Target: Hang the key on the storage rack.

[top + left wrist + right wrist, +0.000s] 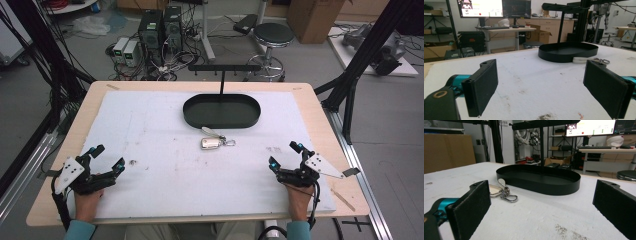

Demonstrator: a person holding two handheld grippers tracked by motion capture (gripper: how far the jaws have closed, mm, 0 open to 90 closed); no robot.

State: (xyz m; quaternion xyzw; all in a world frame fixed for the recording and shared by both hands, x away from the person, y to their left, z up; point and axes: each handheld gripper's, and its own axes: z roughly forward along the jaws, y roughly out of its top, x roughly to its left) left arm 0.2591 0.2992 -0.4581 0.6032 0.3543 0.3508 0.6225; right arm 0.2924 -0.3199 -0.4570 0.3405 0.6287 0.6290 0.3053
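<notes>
A pale key fob [210,143] with a strap and a metal clasp [508,197] lies on the white mat, just in front of a black oval tray [221,111] that carries an upright post with a hook bar [224,67]. My left gripper [106,159] rests at the near left of the table, jaws wide open and nothing between them. At the near right my right gripper [285,154] stands open too, empty. The fob [581,60] lies well ahead of both, beside the tray [567,51]. From the right gripper view the tray [539,179] sits just behind the fob [495,190].
The white mat [165,160] covers most of the wooden table [70,142]. Black frame struts [367,47] rise at both sides. Beyond the far edge stand a stool [273,36], computer towers [159,27] and cables on the floor.
</notes>
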